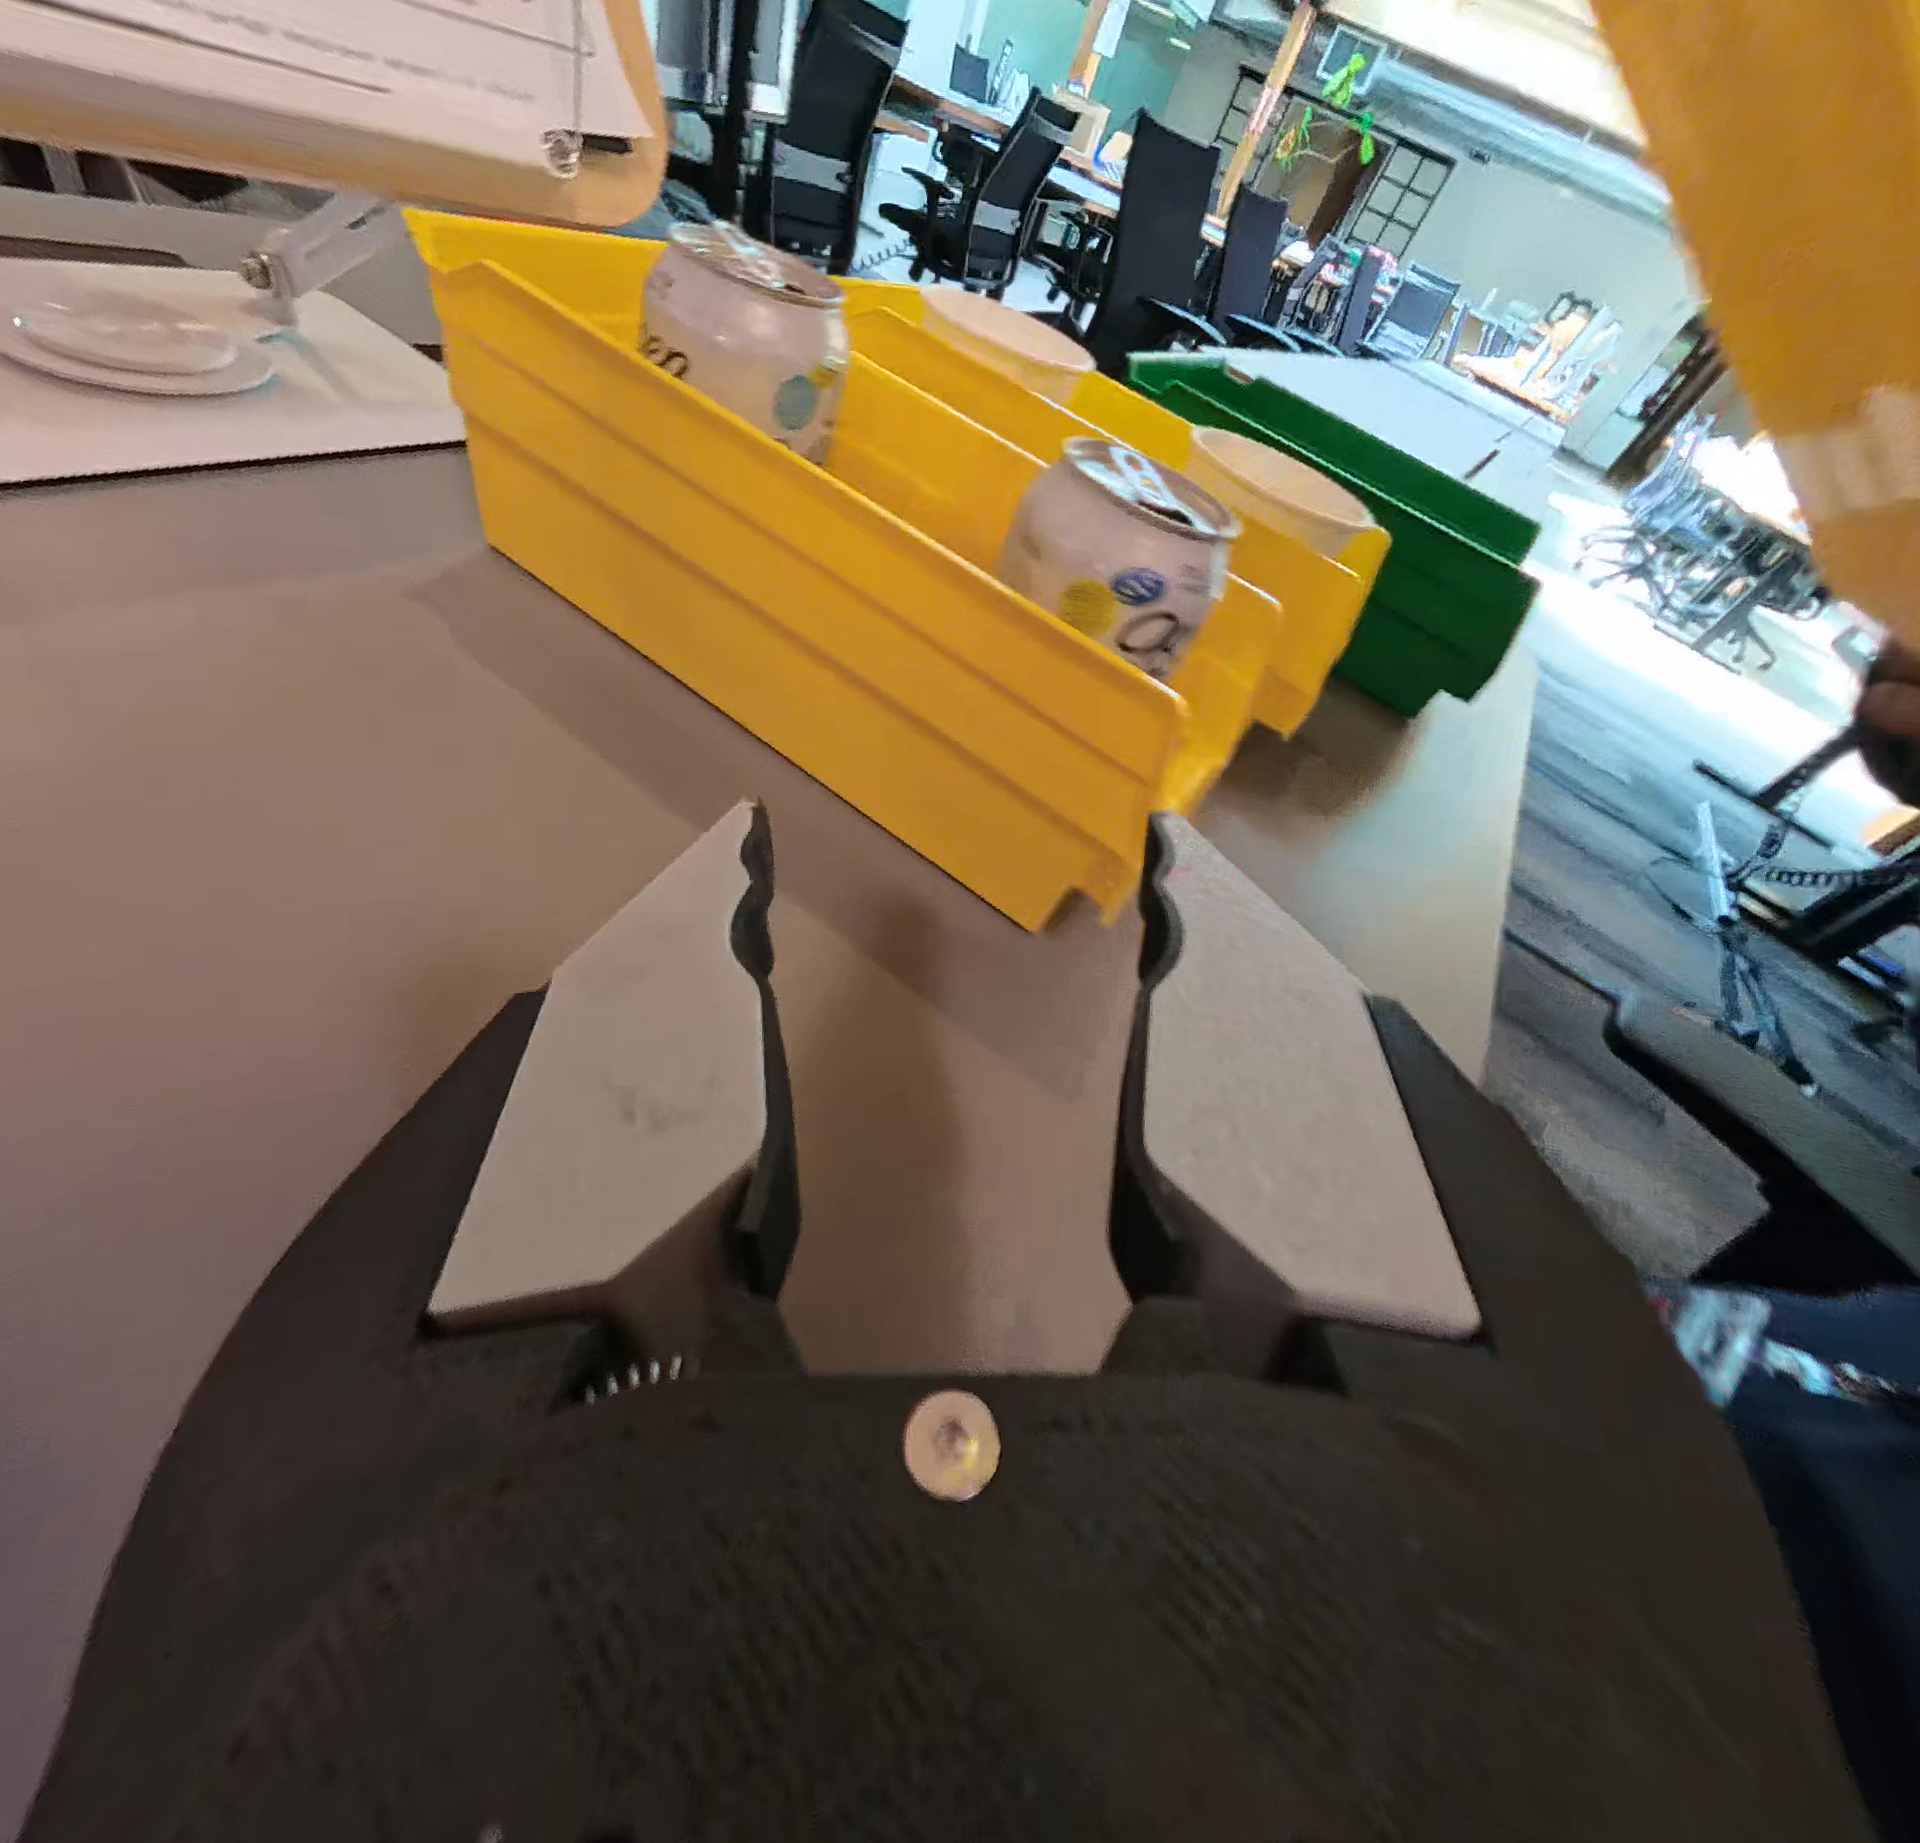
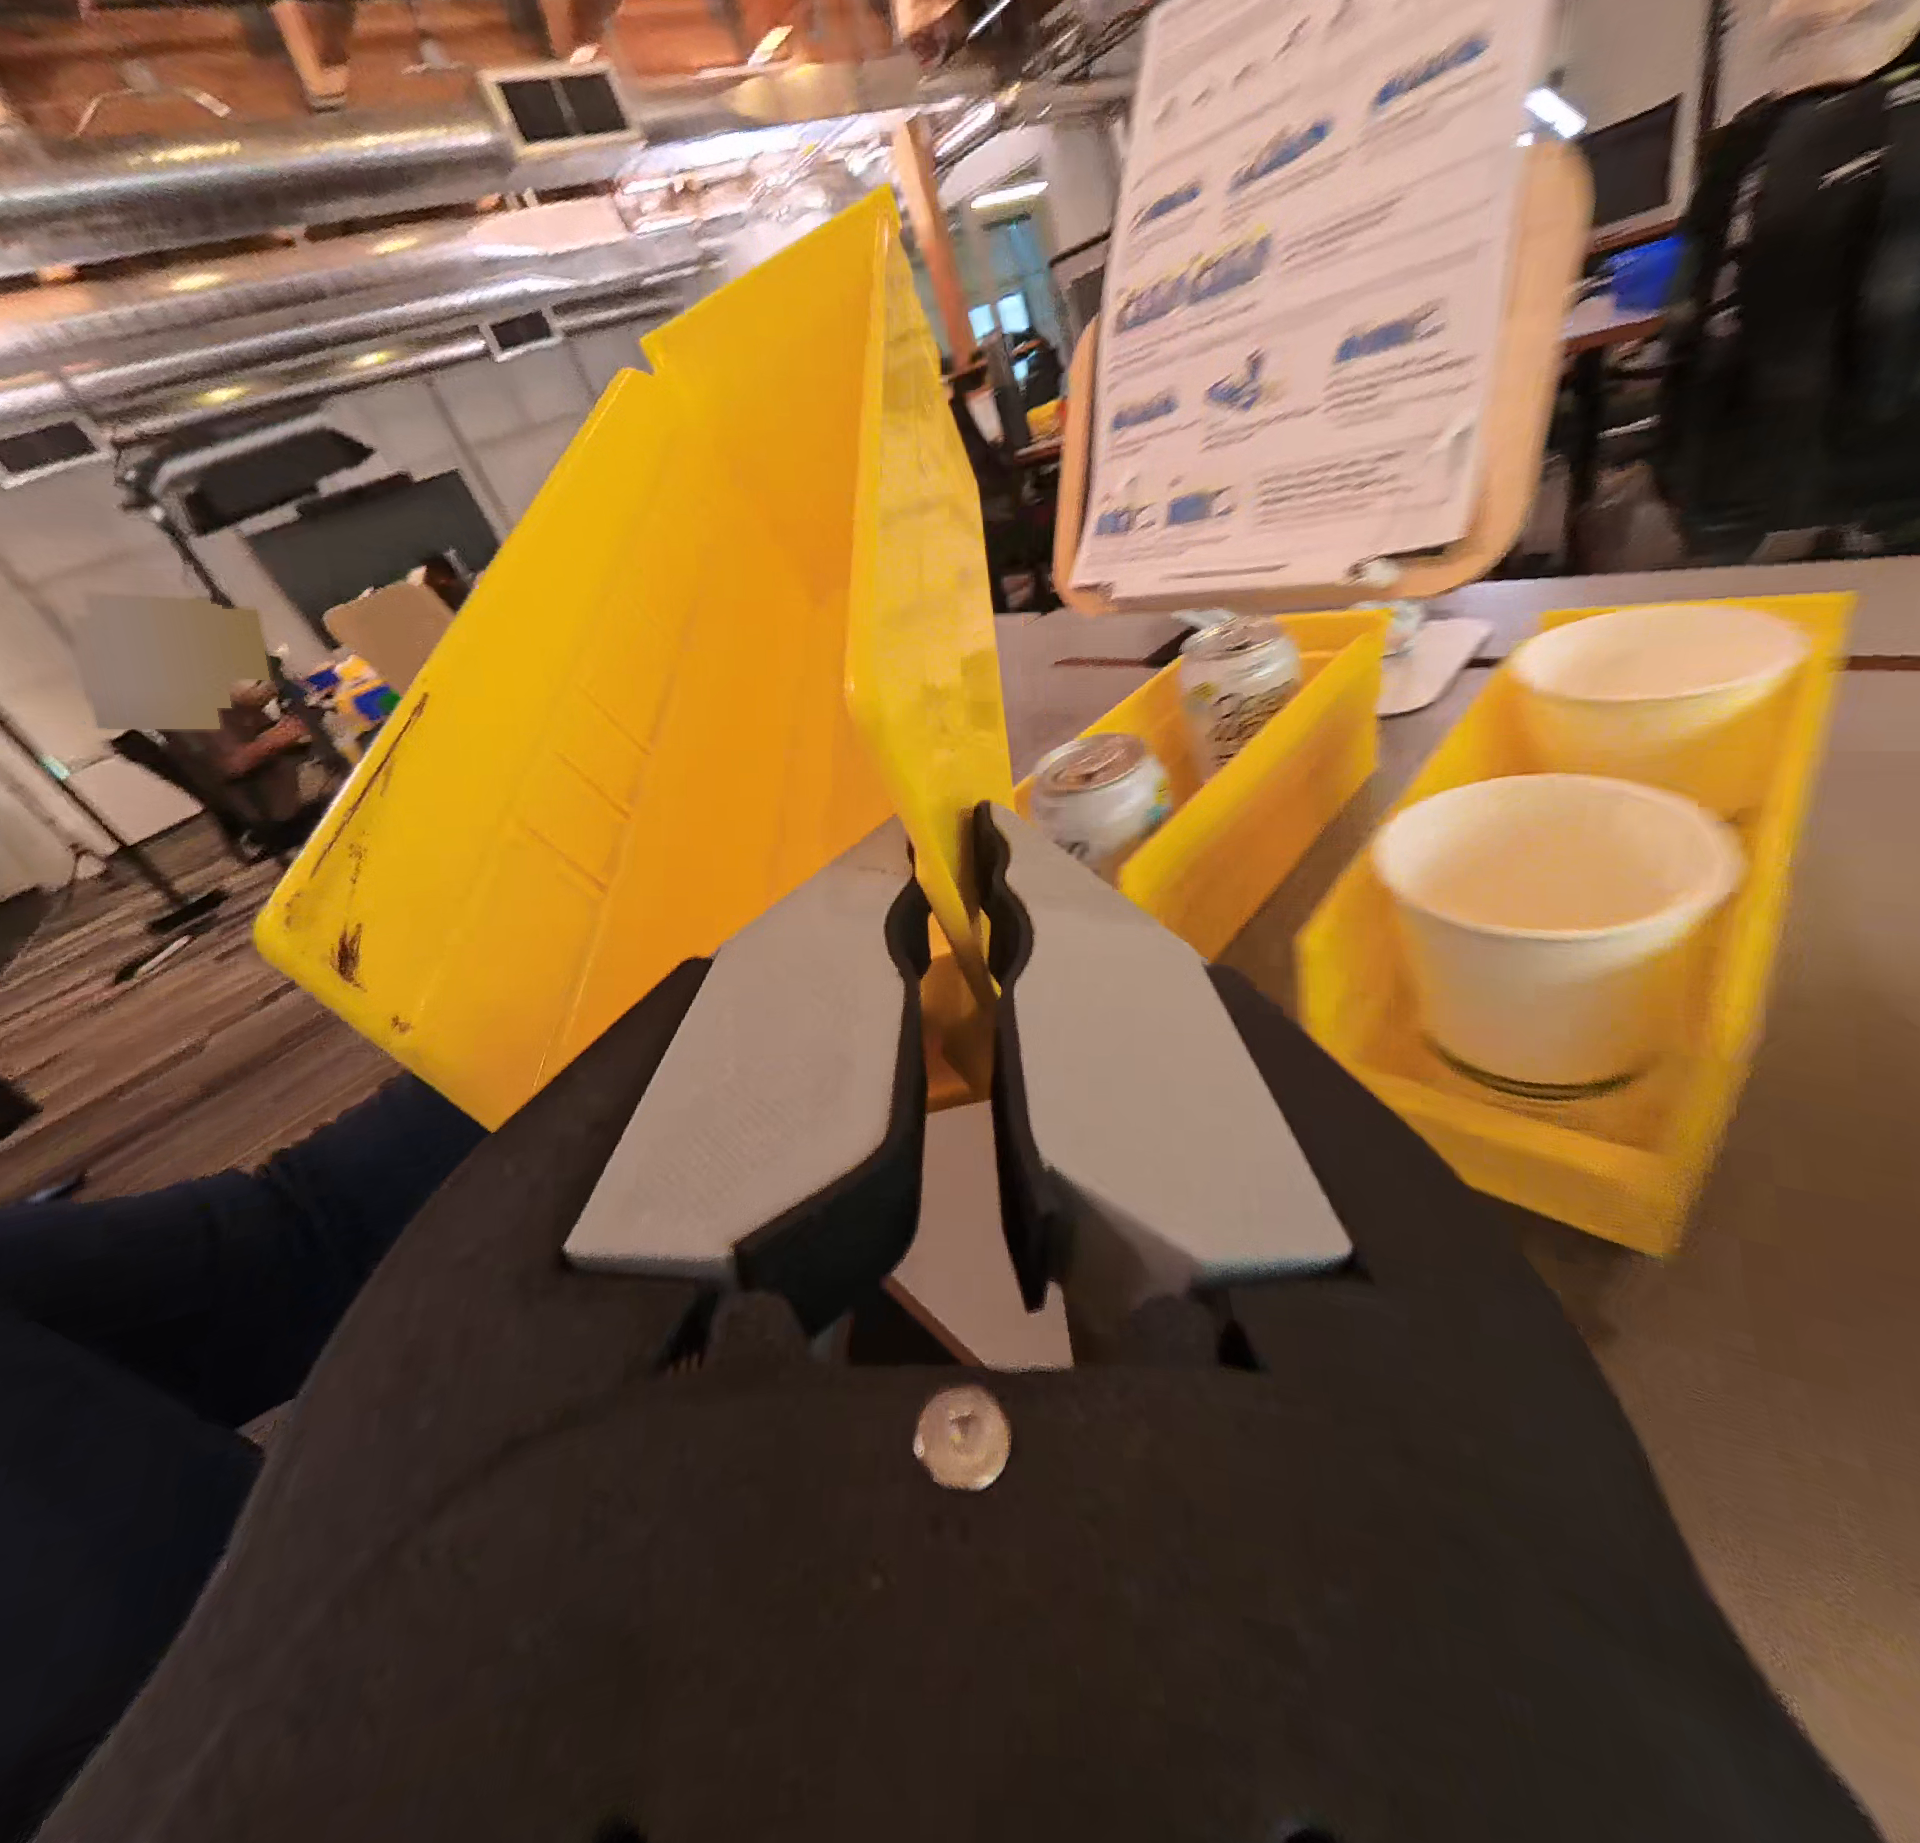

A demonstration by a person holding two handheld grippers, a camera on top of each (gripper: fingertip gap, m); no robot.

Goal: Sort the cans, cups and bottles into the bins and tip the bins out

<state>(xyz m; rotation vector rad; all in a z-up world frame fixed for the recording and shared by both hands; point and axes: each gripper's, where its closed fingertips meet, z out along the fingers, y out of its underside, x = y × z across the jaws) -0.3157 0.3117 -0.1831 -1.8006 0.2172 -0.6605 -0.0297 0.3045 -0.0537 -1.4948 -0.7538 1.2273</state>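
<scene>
Right gripper fingers pinch the tilted yellow plastic bin by its wall, left gripper fingers spread empty; I'd tip slowly, clear of the counter.

The right gripper is clamped on the thin wall of a yellow bin, which is lifted and tilted steeply off the counter. To its right, a second yellow bin holds two cans, and a third holds two white cups. A clipboard of printed sheets stands behind.
</scene>
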